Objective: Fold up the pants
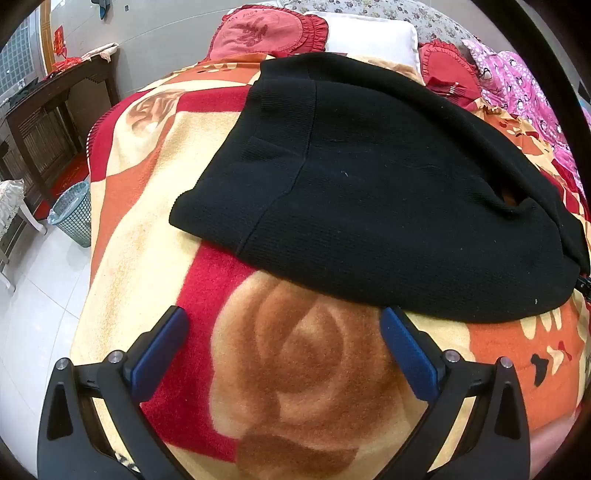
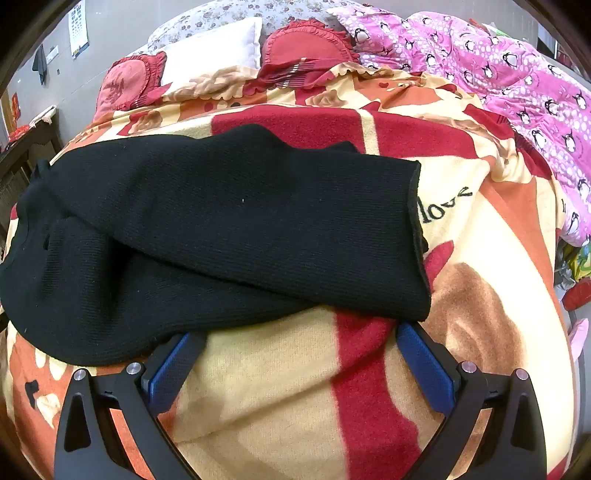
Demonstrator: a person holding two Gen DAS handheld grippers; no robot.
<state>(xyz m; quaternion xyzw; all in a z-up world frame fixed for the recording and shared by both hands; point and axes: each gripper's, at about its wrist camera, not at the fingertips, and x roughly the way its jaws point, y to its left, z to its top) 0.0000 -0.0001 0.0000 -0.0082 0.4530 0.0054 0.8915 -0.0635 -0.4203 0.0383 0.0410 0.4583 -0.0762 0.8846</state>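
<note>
Two hand-held grippers hang over a bed spread with a fleecy blanket (image 1: 155,206) printed in red, orange and cream blocks with large brown roses. On that blanket lies a pair of black ribbed knit pants (image 1: 388,192), folded lengthwise so that one leg rests on the other. Its waist end points toward the bed's left edge and its leg openings (image 2: 417,236) toward the right side, where the word "love" shows on the blanket just beyond them.

The left gripper (image 1: 284,325) has its blue-padded fingers spread wide with nothing between them; it hovers over a brown rose near the foot edge, its right finger at the pants' near edge.

The right gripper (image 2: 299,347) is likewise spread wide and holds nothing, both fingertips close against the near edge of the lower leg.

At the head of the bed sit a white pillow (image 1: 373,37) and red frilled cushions (image 1: 269,33). A pink penguin-print quilt (image 2: 517,85) is bunched along the right edge. On the floor beside the left edge stands a teal mesh waste basket (image 1: 74,214).
</note>
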